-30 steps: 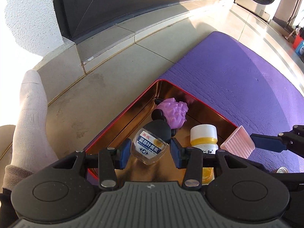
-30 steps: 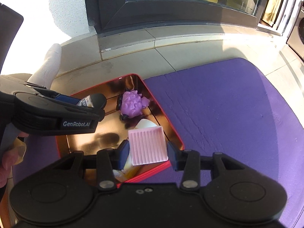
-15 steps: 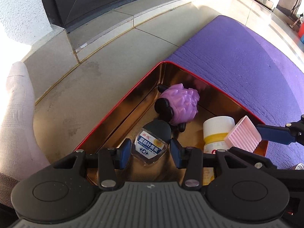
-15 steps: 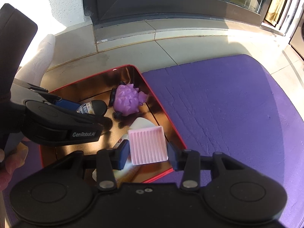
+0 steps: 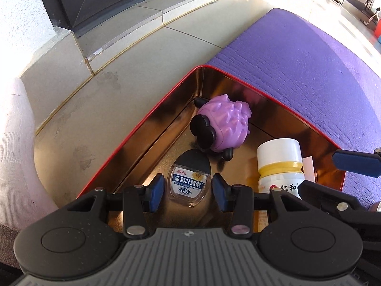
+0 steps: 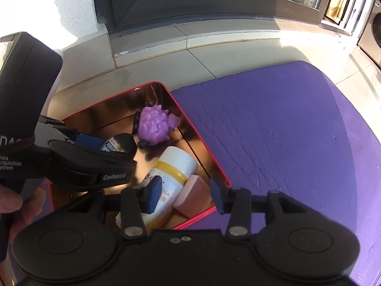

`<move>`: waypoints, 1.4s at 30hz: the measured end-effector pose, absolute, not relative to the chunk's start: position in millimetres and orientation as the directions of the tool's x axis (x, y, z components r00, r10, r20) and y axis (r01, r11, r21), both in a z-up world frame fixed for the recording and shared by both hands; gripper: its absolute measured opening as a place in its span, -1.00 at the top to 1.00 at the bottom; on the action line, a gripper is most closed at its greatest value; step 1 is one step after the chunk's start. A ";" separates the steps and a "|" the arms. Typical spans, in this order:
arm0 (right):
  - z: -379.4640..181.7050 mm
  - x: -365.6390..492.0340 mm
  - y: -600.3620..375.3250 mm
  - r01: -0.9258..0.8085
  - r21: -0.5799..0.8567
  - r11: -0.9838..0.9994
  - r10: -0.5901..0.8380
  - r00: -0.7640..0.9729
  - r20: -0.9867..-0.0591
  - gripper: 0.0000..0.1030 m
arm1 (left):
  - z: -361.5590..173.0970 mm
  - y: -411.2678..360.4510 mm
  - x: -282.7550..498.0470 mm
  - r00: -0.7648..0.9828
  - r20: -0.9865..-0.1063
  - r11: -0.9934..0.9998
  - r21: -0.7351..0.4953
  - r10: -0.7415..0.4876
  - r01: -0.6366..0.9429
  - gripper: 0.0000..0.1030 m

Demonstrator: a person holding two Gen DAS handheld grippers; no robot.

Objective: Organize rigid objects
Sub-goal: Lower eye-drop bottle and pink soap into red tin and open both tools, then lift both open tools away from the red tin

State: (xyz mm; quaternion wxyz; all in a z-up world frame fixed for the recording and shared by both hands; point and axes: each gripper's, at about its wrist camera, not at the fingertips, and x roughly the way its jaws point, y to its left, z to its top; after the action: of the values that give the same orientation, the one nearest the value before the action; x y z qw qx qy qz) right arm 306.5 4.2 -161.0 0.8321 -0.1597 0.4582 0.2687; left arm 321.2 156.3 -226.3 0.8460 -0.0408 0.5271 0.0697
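Note:
A red-rimmed gold tin (image 5: 166, 100) (image 6: 197, 131) lies on a purple mat. In it are a purple spiky sheep toy (image 5: 223, 126) (image 6: 154, 125), a white bottle with a yellow band (image 5: 281, 166) (image 6: 171, 174) lying down, and a pink ribbed block (image 6: 194, 199) by the tin's near right wall. My left gripper (image 5: 188, 188) is low in the tin with a small clear eye-drop bottle with a black cap (image 5: 189, 181) (image 6: 119, 144) between its pads, small gaps either side. My right gripper (image 6: 187, 194) is open just above the pink block.
The purple mat (image 5: 297, 59) (image 6: 273, 131) spreads to the right of the tin. Beige floor tiles (image 5: 119, 83) and a dark window frame (image 6: 190, 0) lie beyond. A person's socked foot (image 5: 16, 155) is at the left. A hand (image 6: 14, 212) holds the left gripper.
The right gripper opened and the pink block dropped into the tin beside the white bottle. The left gripper lowered further into the tin and its jaws spread slightly off the eye-drop bottle.

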 end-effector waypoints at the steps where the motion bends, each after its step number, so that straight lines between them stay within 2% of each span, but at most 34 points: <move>1: -159.7 305.4 3.6 -0.595 -0.023 0.803 0.300 0.438 -0.847 0.13 | -225.0 157.1 320.2 0.436 -0.897 0.986 0.000 0.075 -0.168 0.11; 3: -156.5 303.2 1.3 -0.595 -0.023 0.803 0.301 0.439 -0.846 0.11 | -221.1 158.9 319.0 0.439 -0.896 0.984 -0.014 0.066 -0.175 -0.08; 10: -135.9 295.5 -13.1 -0.569 0.016 0.822 0.328 0.451 -0.830 0.01 | -195.4 155.8 305.5 0.488 -0.872 0.983 -0.055 0.040 -0.178 -0.12; 14: -119.1 288.1 -24.5 -0.550 0.047 0.834 0.351 0.462 -0.815 -0.08 | -173.5 147.7 293.1 0.523 -0.852 0.984 -0.060 0.036 -0.166 -0.28; 18: -101.8 277.5 -34.5 -0.544 0.057 0.837 0.366 0.481 -0.797 -0.22 | -154.5 142.0 279.0 0.541 -0.840 0.984 -0.067 0.034 -0.167 -0.29; 23: -79.5 260.8 -51.7 -0.540 0.077 0.838 0.390 0.493 -0.778 -0.26 | -131.8 132.6 262.7 0.560 -0.828 0.984 -0.078 0.027 -0.162 -0.30; 26: -65.9 249.3 -66.8 -0.509 0.119 0.852 0.407 0.504 -0.762 -0.48 | -113.6 124.6 249.0 0.579 -0.815 0.985 -0.087 0.014 -0.147 -0.30; 30: -50.9 231.0 -86.4 -0.483 0.150 0.863 0.422 0.523 -0.741 -0.64 | -90.5 109.6 230.0 0.611 -0.792 0.990 -0.079 0.008 -0.116 -0.49; 36: -38.0 200.4 -118.3 -0.453 0.153 0.878 0.414 0.561 -0.717 -0.78 | -65.8 85.2 203.4 0.630 -0.776 0.994 -0.079 -0.010 -0.081 -0.49; 42: -29.4 176.8 -145.9 -0.419 0.178 0.890 0.415 0.586 -0.696 -0.84 | -44.0 63.5 175.6 0.660 -0.751 0.996 -0.070 -0.018 -0.052 -0.49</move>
State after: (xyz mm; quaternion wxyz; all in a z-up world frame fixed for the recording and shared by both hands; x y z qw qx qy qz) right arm 176.8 -145.9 -29.4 0.8904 -0.0027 0.3903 0.2341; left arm 175.6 63.5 -44.0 0.9101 -0.0428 0.4121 0.0095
